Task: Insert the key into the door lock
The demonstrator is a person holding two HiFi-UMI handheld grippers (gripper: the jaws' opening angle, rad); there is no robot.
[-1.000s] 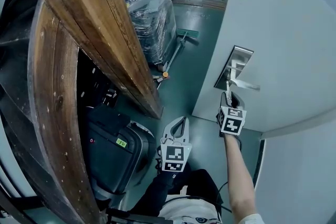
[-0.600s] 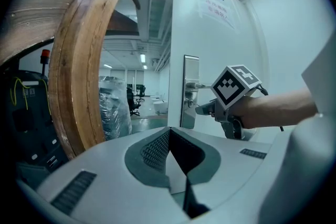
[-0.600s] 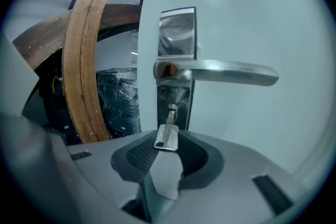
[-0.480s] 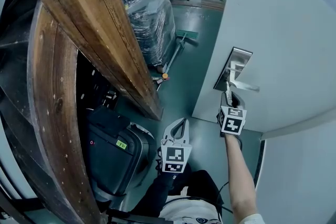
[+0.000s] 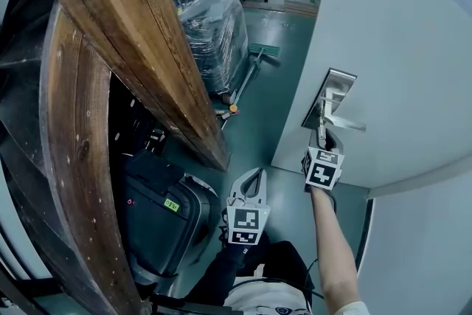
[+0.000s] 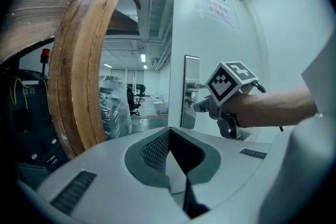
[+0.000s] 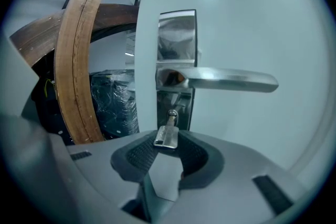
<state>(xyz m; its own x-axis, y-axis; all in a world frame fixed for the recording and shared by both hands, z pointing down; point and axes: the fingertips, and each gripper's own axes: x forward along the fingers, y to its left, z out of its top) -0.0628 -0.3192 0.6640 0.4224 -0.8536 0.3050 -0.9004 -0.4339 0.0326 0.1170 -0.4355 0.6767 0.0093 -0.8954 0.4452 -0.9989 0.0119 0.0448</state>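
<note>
Right gripper (image 5: 321, 135) at 3 o'clock in head view, raised to the white door (image 5: 398, 48). Its jaws are clamped on the bow of the key (image 7: 167, 136). Key stands upright, blade pointing to 12 o'clock, tip meeting the keyhole (image 7: 171, 113) in the lock plate (image 7: 177, 60); depth of entry not readable. Keyhole sits directly at 6 o'clock from the lever handle (image 7: 231, 81), which runs level toward 3 o'clock. Left gripper (image 5: 248, 184) at 6 o'clock in head view, held low and well apart from the door; its own view shows the pads (image 6: 155, 149) brought together at the tips, nothing between. Curved wooden beam (image 5: 125, 33) at 10 o'clock, plastic-wrapped stack (image 5: 210, 18) at 12 o'clock.
</note>
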